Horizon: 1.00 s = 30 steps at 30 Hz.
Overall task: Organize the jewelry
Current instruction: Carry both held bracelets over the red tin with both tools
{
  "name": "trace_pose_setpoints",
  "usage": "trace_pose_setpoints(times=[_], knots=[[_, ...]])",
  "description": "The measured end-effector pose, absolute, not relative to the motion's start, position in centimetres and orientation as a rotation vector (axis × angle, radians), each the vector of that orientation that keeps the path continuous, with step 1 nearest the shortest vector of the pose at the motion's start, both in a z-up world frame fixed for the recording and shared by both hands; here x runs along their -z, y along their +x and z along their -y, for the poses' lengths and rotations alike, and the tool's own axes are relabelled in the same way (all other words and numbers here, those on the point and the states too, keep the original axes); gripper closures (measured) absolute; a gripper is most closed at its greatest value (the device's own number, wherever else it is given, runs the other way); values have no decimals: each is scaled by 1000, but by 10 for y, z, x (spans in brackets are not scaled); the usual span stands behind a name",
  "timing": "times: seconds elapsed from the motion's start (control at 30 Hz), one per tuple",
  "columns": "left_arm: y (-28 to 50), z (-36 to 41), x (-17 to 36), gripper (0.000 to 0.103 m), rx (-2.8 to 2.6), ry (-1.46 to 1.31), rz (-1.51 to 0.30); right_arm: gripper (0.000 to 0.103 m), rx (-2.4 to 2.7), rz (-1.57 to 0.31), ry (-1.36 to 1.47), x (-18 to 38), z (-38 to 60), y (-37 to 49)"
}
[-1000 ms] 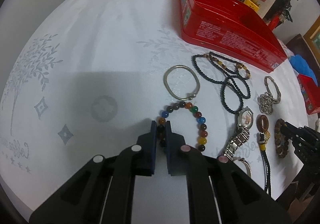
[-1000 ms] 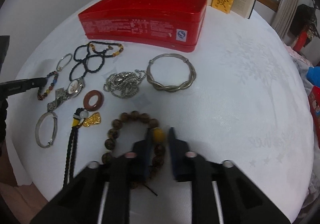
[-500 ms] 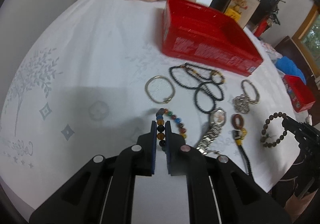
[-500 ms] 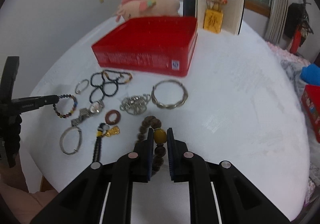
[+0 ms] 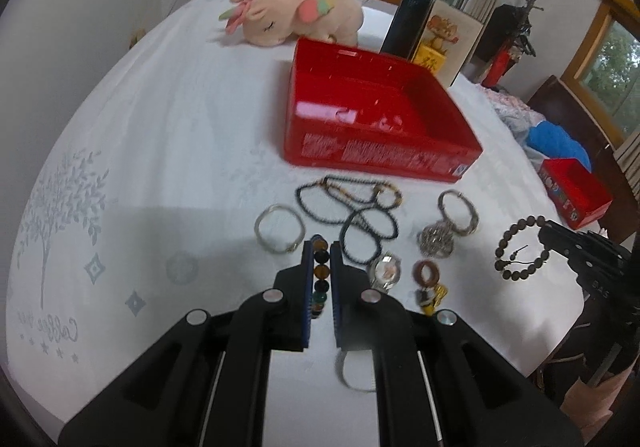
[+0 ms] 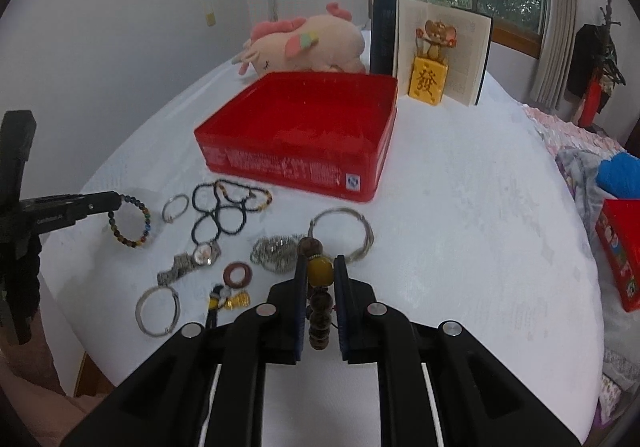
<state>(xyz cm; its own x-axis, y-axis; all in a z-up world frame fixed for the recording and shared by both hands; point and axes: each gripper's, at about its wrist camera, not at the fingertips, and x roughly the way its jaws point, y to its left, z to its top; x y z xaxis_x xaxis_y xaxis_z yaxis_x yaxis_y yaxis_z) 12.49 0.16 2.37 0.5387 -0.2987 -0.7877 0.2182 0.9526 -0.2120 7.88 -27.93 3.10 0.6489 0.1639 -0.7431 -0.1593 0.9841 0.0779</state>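
My left gripper (image 5: pixel 321 247) is shut on a multicoloured bead bracelet (image 5: pixel 320 279) and holds it above the table; it hangs from the fingers in the right wrist view (image 6: pixel 132 223). My right gripper (image 6: pixel 320 261) is shut on a brown wooden bead bracelet (image 6: pixel 319 287) with a yellow bead, also lifted; it shows in the left wrist view (image 5: pixel 520 251). An open red tin box (image 5: pixel 380 127) stands behind the jewelry, empty as far as I can see. On the white cloth lie black bead strings (image 5: pixel 352 215), a thin silver bangle (image 5: pixel 278 227), a watch (image 6: pixel 192 261) and a twisted silver bangle (image 6: pixel 344 231).
A pink plush toy (image 5: pixel 292 15), an upright open book (image 6: pixel 436 51) and a yellow block with a mouse figure (image 6: pixel 428 81) stand behind the box. A second red box (image 5: pixel 574 191) sits at the right edge. A silver chain (image 6: pixel 276 251), red ring pendant (image 6: pixel 238 275) and another bangle (image 6: pixel 156 311) lie near the front.
Both grippers have risen and pulled back from the table, each lifting its bracelet off the cloth. The right gripper closed on the wooden bracelet during this time.
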Motion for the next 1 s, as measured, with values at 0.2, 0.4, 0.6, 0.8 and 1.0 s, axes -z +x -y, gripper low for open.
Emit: trace_pose_setpoints(times=[0.2, 0.4, 0.6, 0.8, 1.0], knots=[[146, 12, -52, 97, 338, -89, -896, 90, -199, -794, 24, -55, 281, 109], [182, 26, -84, 97, 352, -97, -836, 90, -211, -749, 54, -79, 281, 153], [236, 42, -92, 97, 357, -118, -819, 90, -220, -741, 110, -81, 278, 207], [285, 55, -67, 97, 376, -148, -871, 90, -204, -793, 158, -56, 274, 262], [323, 68, -31, 97, 383, -141, -952, 90, -192, -863, 164, -24, 272, 290]])
